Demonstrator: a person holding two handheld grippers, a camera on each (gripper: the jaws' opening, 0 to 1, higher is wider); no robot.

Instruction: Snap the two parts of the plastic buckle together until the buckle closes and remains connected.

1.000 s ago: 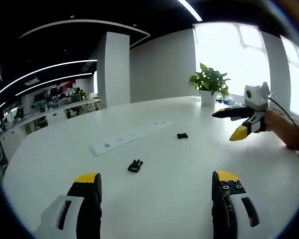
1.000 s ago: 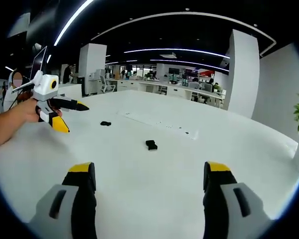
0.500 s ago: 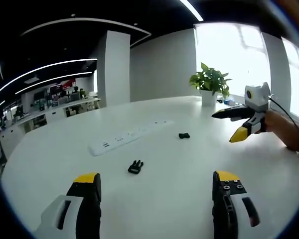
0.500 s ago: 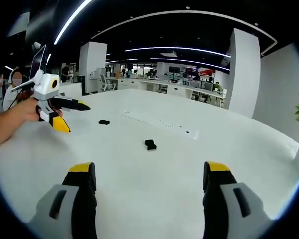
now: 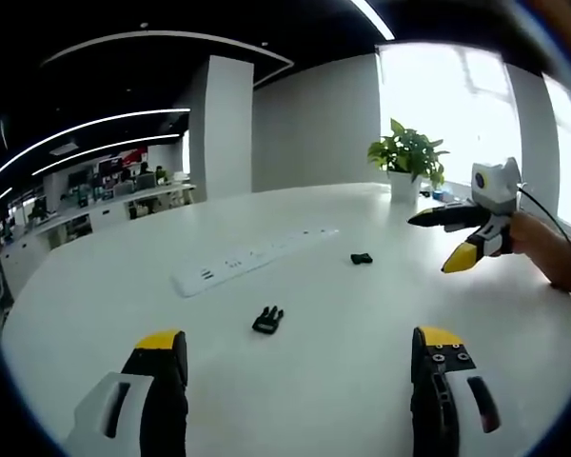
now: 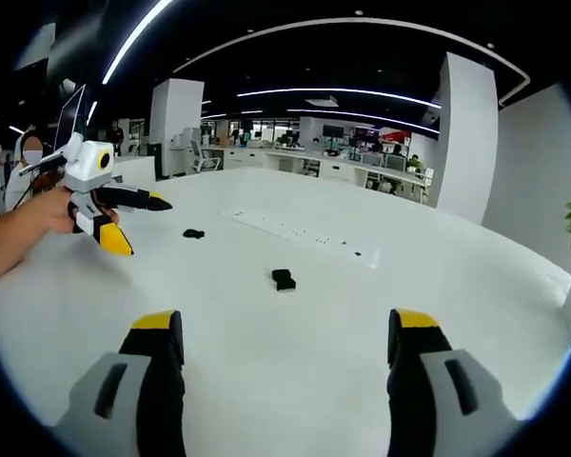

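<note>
left gripper (image 5: 300, 347): jaws spread wide, empty
right gripper (image 6: 285, 328): jaws spread wide, empty
black pronged plastic buckle half (image 5: 268, 320): white table (image 5: 343, 314), 12 o'clock of left gripper
black plastic socket half (image 6: 284, 279): 12 o'clock of right gripper

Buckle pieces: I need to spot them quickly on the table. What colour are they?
Both buckle pieces are black, clearest in the left gripper view.

Two black buckle halves — pronged part (image 5: 268, 320), socket part (image 5: 362, 258) — well apart.
</note>
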